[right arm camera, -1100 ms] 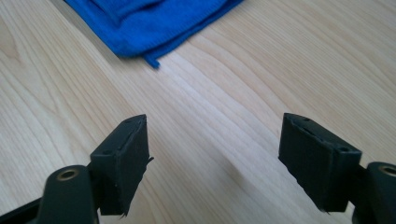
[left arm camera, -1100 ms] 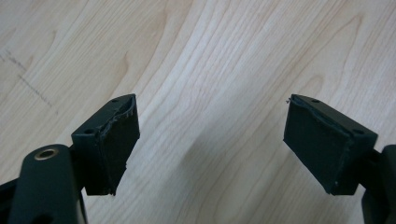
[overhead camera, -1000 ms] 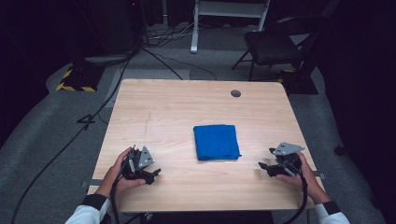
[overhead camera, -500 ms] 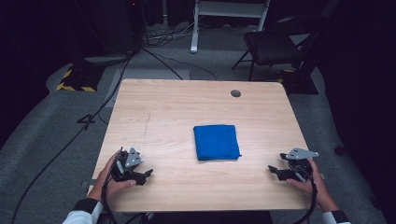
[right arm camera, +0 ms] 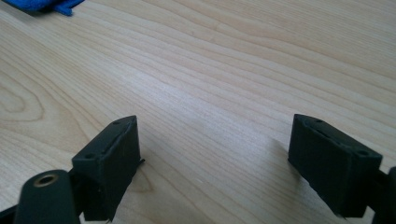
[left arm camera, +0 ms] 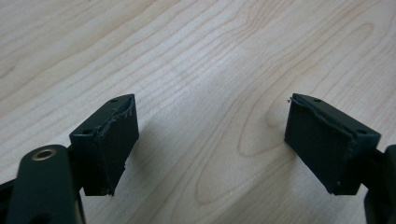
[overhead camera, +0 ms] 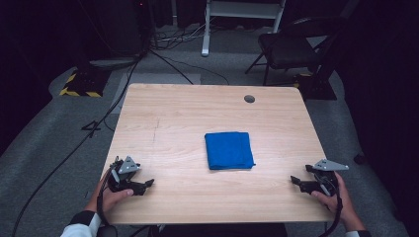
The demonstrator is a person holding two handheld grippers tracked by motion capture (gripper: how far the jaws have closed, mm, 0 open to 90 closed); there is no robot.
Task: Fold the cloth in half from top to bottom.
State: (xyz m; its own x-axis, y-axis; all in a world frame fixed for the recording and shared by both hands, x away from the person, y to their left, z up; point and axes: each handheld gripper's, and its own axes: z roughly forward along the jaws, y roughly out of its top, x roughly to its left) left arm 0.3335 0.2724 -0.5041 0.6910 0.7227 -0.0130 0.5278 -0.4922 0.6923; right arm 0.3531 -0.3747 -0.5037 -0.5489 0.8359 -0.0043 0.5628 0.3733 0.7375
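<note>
A folded blue cloth (overhead camera: 229, 150) lies flat near the middle of the wooden table (overhead camera: 188, 118). My left gripper (overhead camera: 146, 184) rests at the front left corner, held by a hand, well left of the cloth. In the left gripper view my left gripper (left arm camera: 210, 140) stands open over bare wood. My right gripper (overhead camera: 296, 181) sits at the front right edge, right of the cloth. In the right gripper view my right gripper (right arm camera: 212, 158) is open with nothing between its jaws, and a corner of the blue cloth (right arm camera: 44, 5) shows at the top left.
A round cable hole (overhead camera: 249, 98) is set in the table's far right part. Beyond the table stand a dark chair (overhead camera: 289, 47) and a white frame (overhead camera: 242, 15). Cables (overhead camera: 69, 148) run over the grey floor at the left.
Both hands have drawn their grippers outward and back toward the table's front corners, away from the cloth. The cloth has not moved.
</note>
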